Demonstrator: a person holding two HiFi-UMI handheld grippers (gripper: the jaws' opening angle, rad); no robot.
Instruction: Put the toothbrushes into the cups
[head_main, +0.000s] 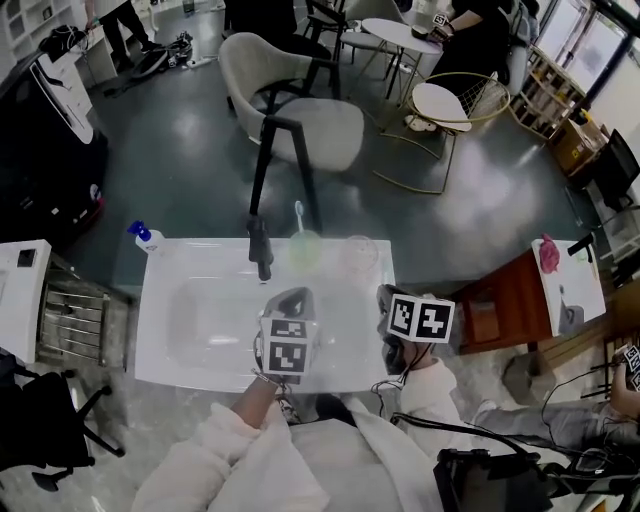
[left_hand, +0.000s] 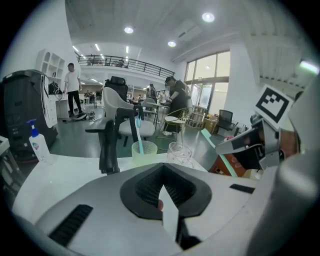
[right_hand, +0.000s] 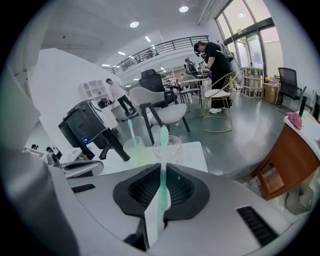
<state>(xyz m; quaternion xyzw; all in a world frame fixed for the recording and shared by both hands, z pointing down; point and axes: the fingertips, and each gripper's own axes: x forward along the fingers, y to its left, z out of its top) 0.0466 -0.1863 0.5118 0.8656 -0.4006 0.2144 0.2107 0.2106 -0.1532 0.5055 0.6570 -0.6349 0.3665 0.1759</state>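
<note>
A pale green cup (head_main: 305, 250) stands at the back rim of the white sink (head_main: 160, 330), just right of the faucet, with a blue toothbrush (left_hand: 138, 134) upright in it. Beside it on the right is a clear glass cup (head_main: 358, 254), which looks empty. My right gripper (right_hand: 161, 192) is shut on a mint-green toothbrush (right_hand: 163, 150), whose bristle head points up toward the clear cup (right_hand: 173, 145). In the head view my right gripper (head_main: 388, 298) hovers over the sink's right rim. My left gripper (left_hand: 165, 200) is shut with nothing in it, over the basin's front (head_main: 290, 300).
A black faucet (head_main: 260, 250) rises at the back of the basin. At the sink's far left corner is a blue-capped pump bottle (head_main: 146, 238). A wooden stand (head_main: 500, 300) is to the right, and chairs (head_main: 300, 110) are behind the sink.
</note>
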